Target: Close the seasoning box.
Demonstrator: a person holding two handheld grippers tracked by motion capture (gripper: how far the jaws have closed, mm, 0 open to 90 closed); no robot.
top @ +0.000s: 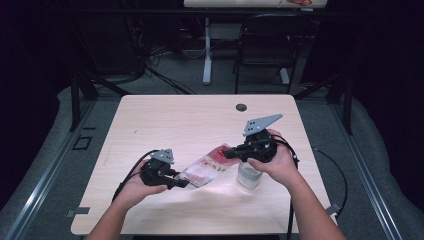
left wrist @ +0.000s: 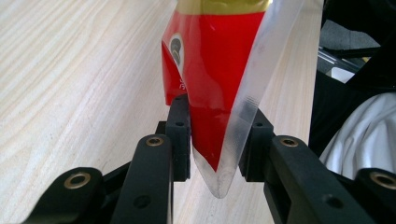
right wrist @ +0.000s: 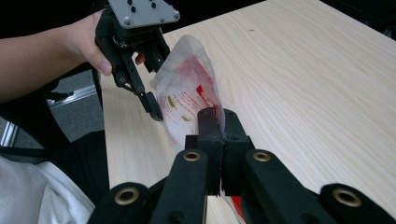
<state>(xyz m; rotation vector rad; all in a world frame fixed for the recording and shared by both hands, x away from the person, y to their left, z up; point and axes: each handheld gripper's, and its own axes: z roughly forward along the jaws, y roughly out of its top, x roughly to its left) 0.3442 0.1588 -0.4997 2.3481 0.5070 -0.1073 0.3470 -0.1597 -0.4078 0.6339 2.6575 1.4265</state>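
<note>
A red and clear plastic pouch (top: 205,167) hangs just above the light wooden table (top: 175,120), stretched between my two grippers. My left gripper (top: 180,182) grips its near-left corner; in the left gripper view the pouch (left wrist: 210,70) rises from between the two pads (left wrist: 180,135). My right gripper (top: 227,154) is shut on the opposite end. In the right gripper view its jaws pinch the pouch (right wrist: 187,93), and the left gripper (right wrist: 156,88) holds the far edge.
A small clear plastic container (top: 248,175) stands on the table under my right hand. A round cable hole (top: 241,107) sits near the table's far edge. Beyond the table stand a black chair (top: 267,45) and another table's leg (top: 207,50).
</note>
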